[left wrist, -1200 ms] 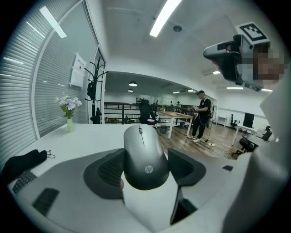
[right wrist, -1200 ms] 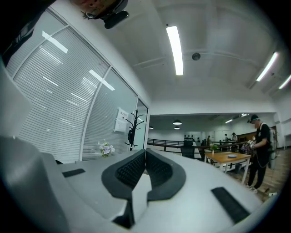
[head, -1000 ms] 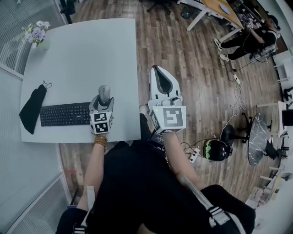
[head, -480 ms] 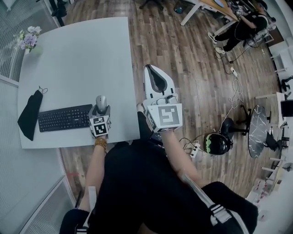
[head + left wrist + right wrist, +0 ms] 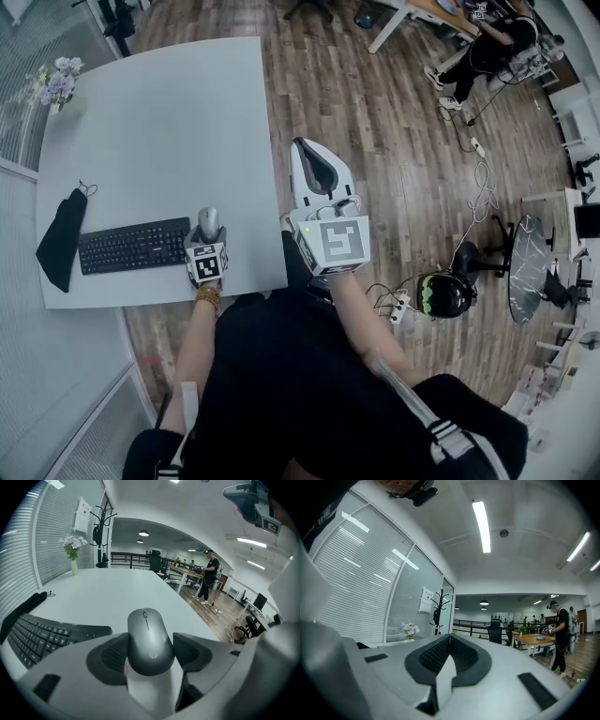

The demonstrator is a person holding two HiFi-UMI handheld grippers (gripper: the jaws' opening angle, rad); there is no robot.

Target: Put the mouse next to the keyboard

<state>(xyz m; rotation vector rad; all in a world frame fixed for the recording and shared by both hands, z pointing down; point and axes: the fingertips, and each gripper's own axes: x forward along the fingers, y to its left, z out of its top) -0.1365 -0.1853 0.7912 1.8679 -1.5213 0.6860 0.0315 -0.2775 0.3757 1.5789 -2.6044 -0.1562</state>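
Down at the front edge of the white worktop (image 5: 159, 122), the left tongs (image 5: 208, 234) are clenched on the grey mouse (image 5: 210, 221). The left gripper view makes it plain: the left tongs (image 5: 147, 652) have a dark ribbed pad tight against each flank of the mouse (image 5: 147, 637), its scroll wheel pointing away. It's just off the right end of the black keyboard (image 5: 134, 245), close alongside; whether its base is down on the surface, hard to call. The keyboard (image 5: 42, 637) runs off to the left, a black cloth piece (image 5: 58, 239) just beside its far end, and a vase of flowers (image 5: 56, 82) stands well away at the far left corner. The right tongs (image 5: 309, 155) hang over the wooden floor (image 5: 394, 112) off the worktop's right edge, and the right gripper view has the right tongs (image 5: 449, 644) pressed together, nothing between them.
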